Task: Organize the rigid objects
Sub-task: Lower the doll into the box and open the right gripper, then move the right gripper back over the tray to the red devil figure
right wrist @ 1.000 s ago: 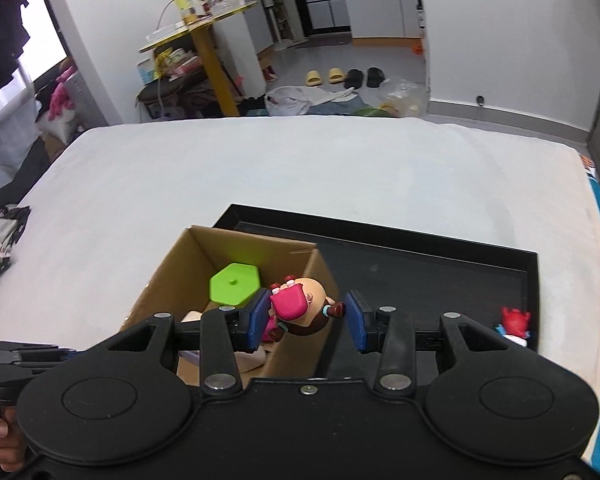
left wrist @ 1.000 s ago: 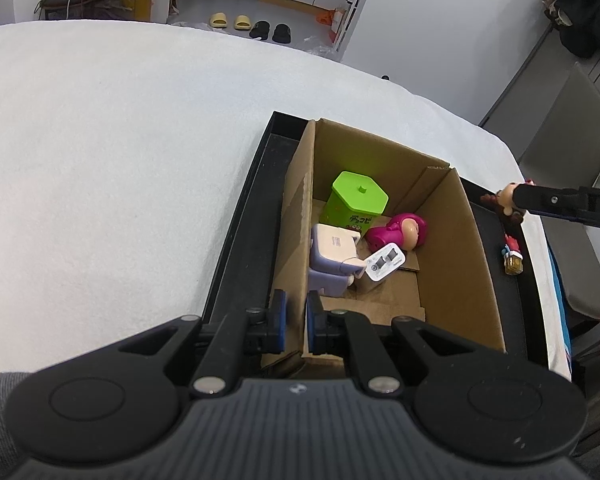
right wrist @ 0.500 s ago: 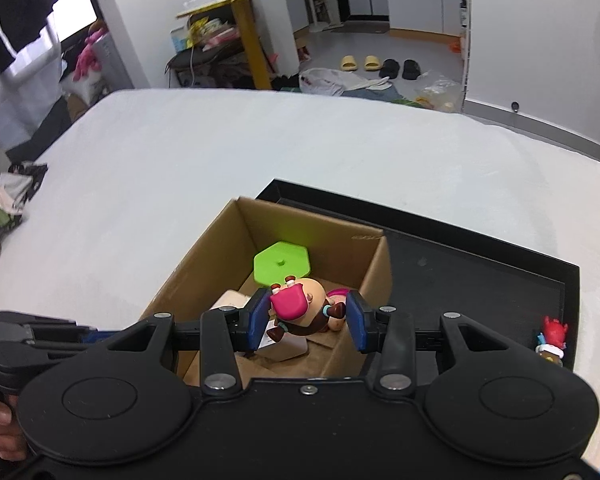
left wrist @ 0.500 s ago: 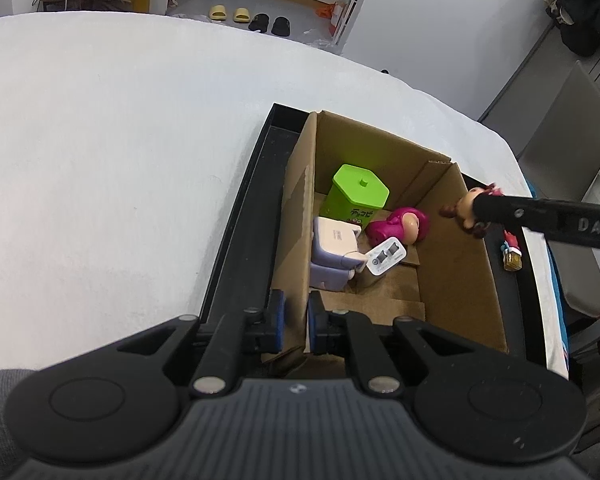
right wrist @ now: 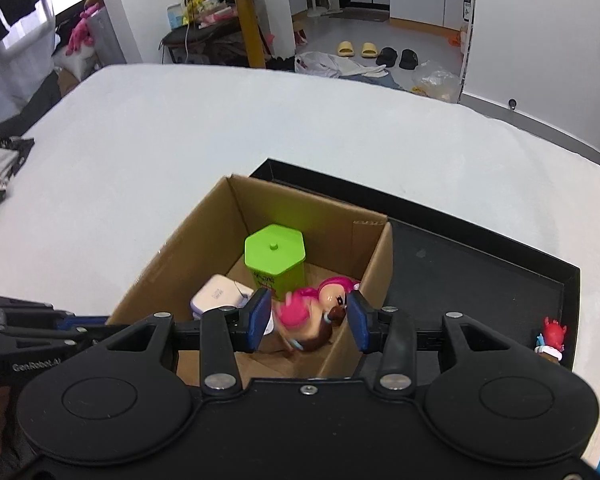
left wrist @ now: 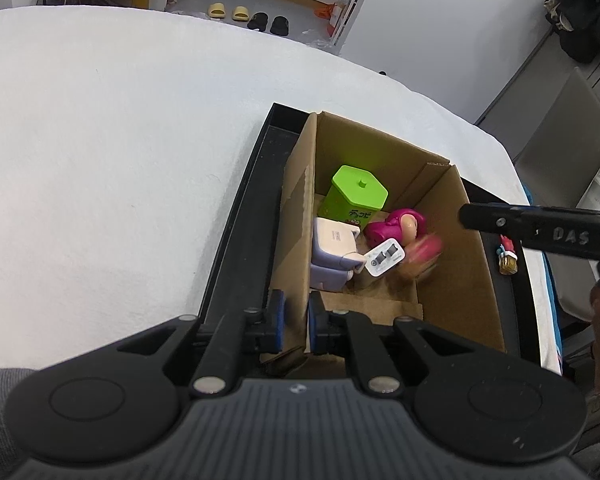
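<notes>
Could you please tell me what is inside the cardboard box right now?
Inside the cardboard box: a green hexagonal canister, a white-and-lilac case, a white charger plug, a pink-hooded figure and a blurred doll. They cover much of the floor.

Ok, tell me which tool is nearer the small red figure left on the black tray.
Right. The right tool hangs over the cardboard box, beside the small red figure; the left tool clamps the box's far wall.
</notes>
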